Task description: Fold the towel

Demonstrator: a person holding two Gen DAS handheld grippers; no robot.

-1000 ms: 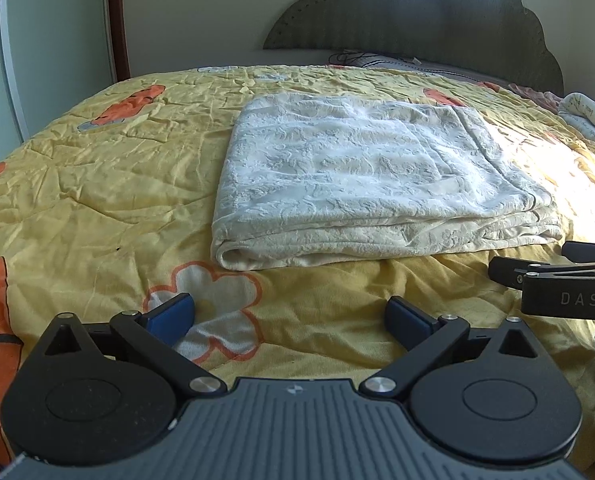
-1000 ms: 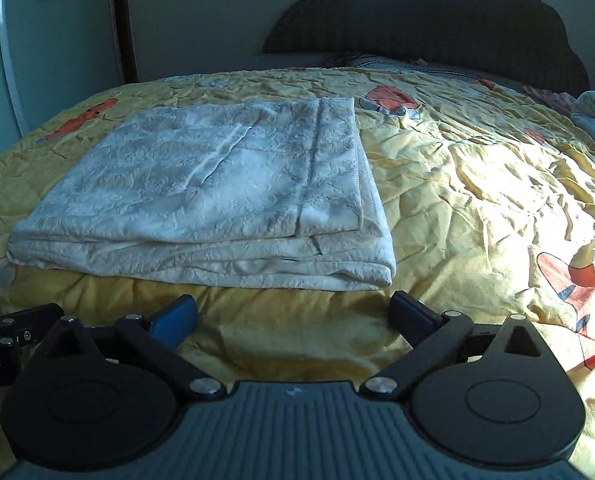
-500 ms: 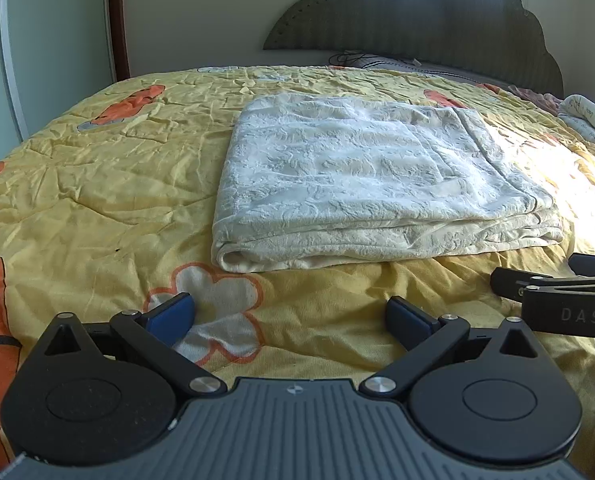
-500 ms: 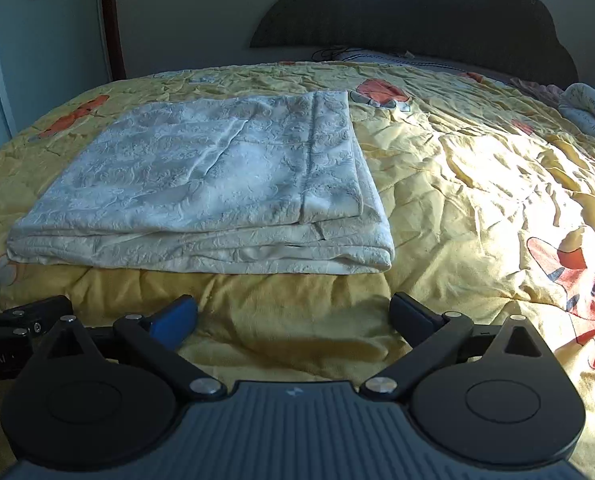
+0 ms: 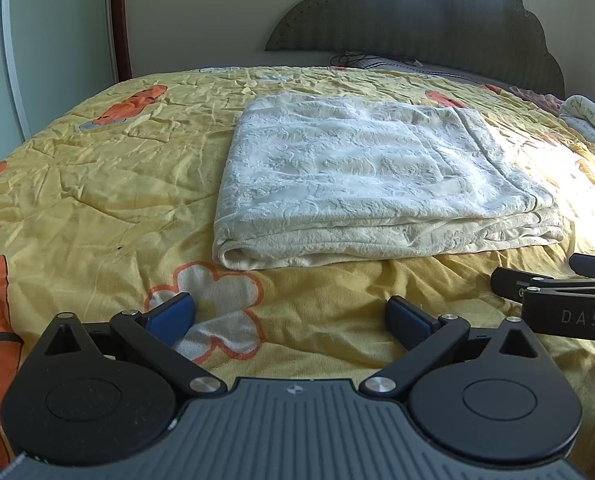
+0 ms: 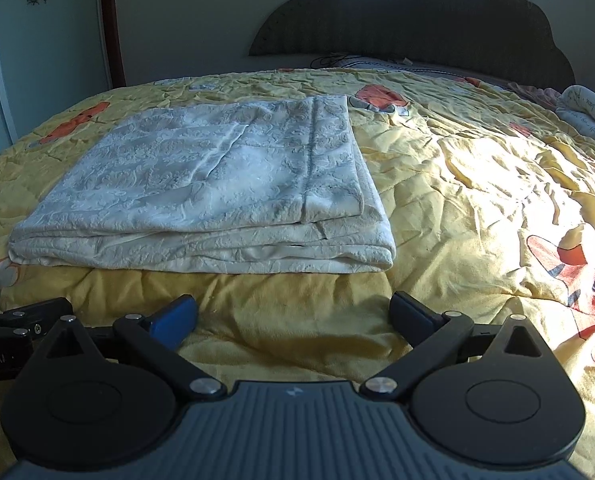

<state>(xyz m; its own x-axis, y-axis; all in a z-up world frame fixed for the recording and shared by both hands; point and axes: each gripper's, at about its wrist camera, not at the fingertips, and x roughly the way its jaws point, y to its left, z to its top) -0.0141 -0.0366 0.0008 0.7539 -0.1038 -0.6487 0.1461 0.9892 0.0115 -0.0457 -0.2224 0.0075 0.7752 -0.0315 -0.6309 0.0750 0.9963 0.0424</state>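
A cream embossed towel point(image 5: 369, 176) lies folded in several layers on the yellow bedspread; the right wrist view has it left of centre point(image 6: 217, 184). My left gripper point(image 5: 289, 316) hovers open over the bedspread, short of the towel's near edge, with nothing between its blue pads. My right gripper point(image 6: 293, 316) is open too, just short of the towel's near right corner. Each gripper shows at the other view's edge: the right one point(image 5: 557, 292) and the left one point(image 6: 17, 320), whose jaws are not clear there.
The yellow quilted bedspread point(image 5: 97, 184) with orange cartoon prints covers the bed. A dark scalloped headboard point(image 5: 417, 20) stands behind. Folded pale cloth point(image 6: 589, 116) lies at the far right edge. A wall and door frame point(image 5: 117, 20) stand at the left.
Both grippers have pulled back slightly and lowered; the towel sits a little farther from them. Both stay open and the towel has not moved.
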